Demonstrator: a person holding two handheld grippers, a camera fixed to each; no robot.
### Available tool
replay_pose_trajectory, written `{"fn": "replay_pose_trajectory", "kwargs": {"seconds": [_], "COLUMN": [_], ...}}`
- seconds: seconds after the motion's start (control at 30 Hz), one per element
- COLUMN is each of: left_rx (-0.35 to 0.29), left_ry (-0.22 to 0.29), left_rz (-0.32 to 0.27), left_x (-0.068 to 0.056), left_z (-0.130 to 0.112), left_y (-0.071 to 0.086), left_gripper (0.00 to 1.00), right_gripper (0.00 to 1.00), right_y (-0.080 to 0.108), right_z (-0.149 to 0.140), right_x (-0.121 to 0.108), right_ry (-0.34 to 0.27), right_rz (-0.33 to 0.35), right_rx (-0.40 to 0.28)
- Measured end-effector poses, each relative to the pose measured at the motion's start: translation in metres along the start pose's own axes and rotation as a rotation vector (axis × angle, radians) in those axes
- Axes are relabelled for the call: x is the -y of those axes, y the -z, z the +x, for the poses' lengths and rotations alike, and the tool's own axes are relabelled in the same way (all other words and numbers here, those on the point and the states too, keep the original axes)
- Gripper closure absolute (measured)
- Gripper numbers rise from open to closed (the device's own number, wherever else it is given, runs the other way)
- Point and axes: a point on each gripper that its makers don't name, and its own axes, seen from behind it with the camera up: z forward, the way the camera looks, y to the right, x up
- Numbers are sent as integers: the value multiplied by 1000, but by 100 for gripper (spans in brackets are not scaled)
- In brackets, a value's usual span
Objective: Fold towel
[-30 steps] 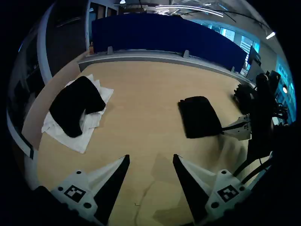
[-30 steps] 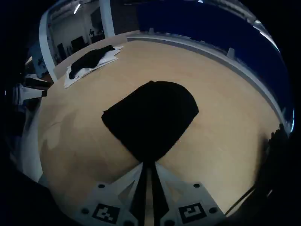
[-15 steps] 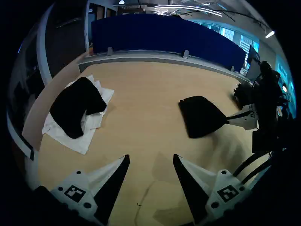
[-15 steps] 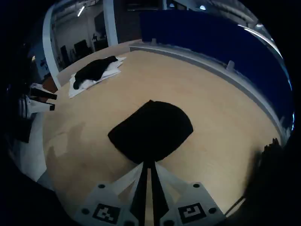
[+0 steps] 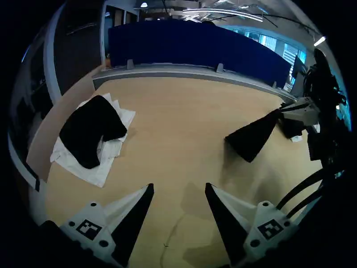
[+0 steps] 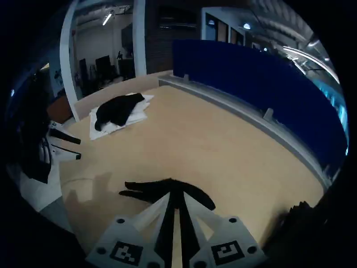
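A black towel (image 5: 251, 137) hangs by one corner above the wooden table (image 5: 178, 116), stretched into a narrow wedge whose low end is near the tabletop. My right gripper (image 5: 281, 112) holds that raised corner. In the right gripper view the same gripper (image 6: 176, 194) is shut on the black towel (image 6: 151, 189), which shows edge-on just ahead of the fingers. My left gripper (image 5: 178, 187) stands open low over the near part of the table with nothing between its fingers. It appears again in the right gripper view, where the left gripper (image 6: 80, 149) stands off to the left, held by a person.
At the table's left edge lies a pile of white towels (image 5: 100, 163) with a black towel (image 5: 89, 129) on top; the same pile (image 6: 118, 111) shows far off. A blue partition (image 5: 192, 42) runs along the table's far side. Dark objects (image 6: 299, 214) sit by the right edge.
The right gripper has risen and pulled back with the towel's corner. The towel, flat on the table a second ago, now hangs lifted. The left gripper has not moved.
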Motion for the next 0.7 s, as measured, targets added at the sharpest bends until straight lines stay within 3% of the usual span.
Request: {"fn": "replay_pose_trajectory", "kwargs": {"seconds": [0.3,0.7], "left_rx": [-17,-21], "left_ry": [-10,-22], "left_rz": [-14,-24], "left_x": [-7,-17], "left_z": [10,19], "left_y": [-1,-5], "left_gripper": [15,15], "right_gripper": [94,94], "right_y": [22,46], "right_z": [27,35], "right_x": [-18,-56], "right_ry": [13,-36], "right_rz": [-20,-53], "right_rx": [-38,-66]}}
